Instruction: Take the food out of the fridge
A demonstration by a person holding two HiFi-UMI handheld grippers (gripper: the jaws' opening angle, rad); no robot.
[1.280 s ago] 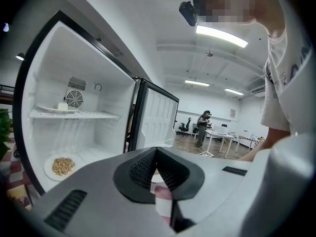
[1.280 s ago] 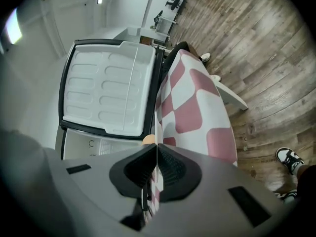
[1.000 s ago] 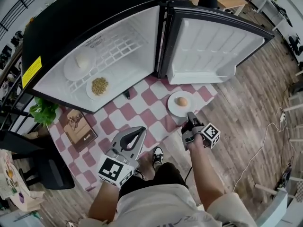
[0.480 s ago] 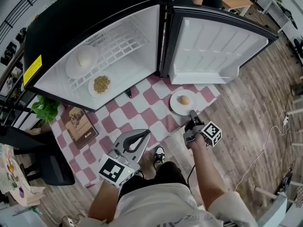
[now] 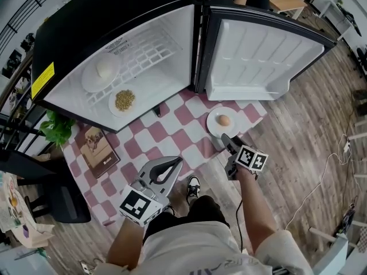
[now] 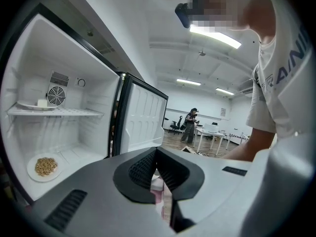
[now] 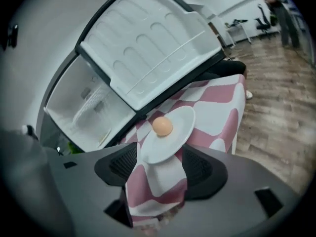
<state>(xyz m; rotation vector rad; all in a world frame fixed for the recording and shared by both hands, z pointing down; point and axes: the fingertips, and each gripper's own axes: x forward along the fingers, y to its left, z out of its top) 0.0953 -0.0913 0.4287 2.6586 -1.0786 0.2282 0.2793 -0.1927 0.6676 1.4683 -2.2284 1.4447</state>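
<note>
Just opened, the right tongs (image 7: 158,166) are spread, and the near rim of the white plate (image 7: 178,131) bearing an egg (image 7: 162,126) is seen between them, unpinched, on the checked cloth (image 7: 217,107). The left tongs (image 6: 157,171) are pressed together, empty. Beyond, a grain plate (image 5: 124,100) is seen inside the open fridge (image 5: 172,44).

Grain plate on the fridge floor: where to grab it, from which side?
Pinch the grain plate by its front rim, coming in level through the open front. It lies flat and shallow, and the wire shelf above blocks a top-down reach.
</note>
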